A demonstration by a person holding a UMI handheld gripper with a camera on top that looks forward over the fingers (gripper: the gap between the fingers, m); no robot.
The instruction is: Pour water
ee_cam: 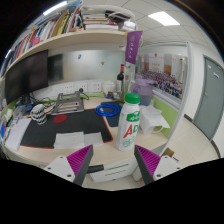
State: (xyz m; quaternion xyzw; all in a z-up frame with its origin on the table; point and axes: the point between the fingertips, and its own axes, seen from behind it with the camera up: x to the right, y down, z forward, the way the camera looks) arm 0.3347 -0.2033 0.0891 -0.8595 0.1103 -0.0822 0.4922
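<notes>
Where the view begins, the hand-held gripper (111, 160) is seen with its two fingers spread wide apart, a magenta pad (82, 158) being carried on the inner face of the left finger and a matching one on the right, and nothing is pinched between them. Just ahead of the fingers, and standing in line with the gap between them, a white bottle (129, 123) with a green cap and a green-and-red printed label is set upright on the counter (110, 172); it is not touched by either pad, and whether water is held inside cannot be told. Beside the bottle on its right, crumpled white paper or wrapping (156, 120) is laid on the counter. To the left of the bottle, a dark mat (60, 129) is spread over the counter, with a small red item resting on it. Beyond the mat a blue bowl-like dish (108, 109) is placed, and further left a metal rack (70, 101) is stood near the wall. A dark monitor (27, 73) is mounted behind these on the left. Higher up, a shelf (70, 25) loaded with books is fixed, and ceiling lights (164, 18) are seen above the room's far side, where a door (212, 90) is set in the right-hand wall
</notes>
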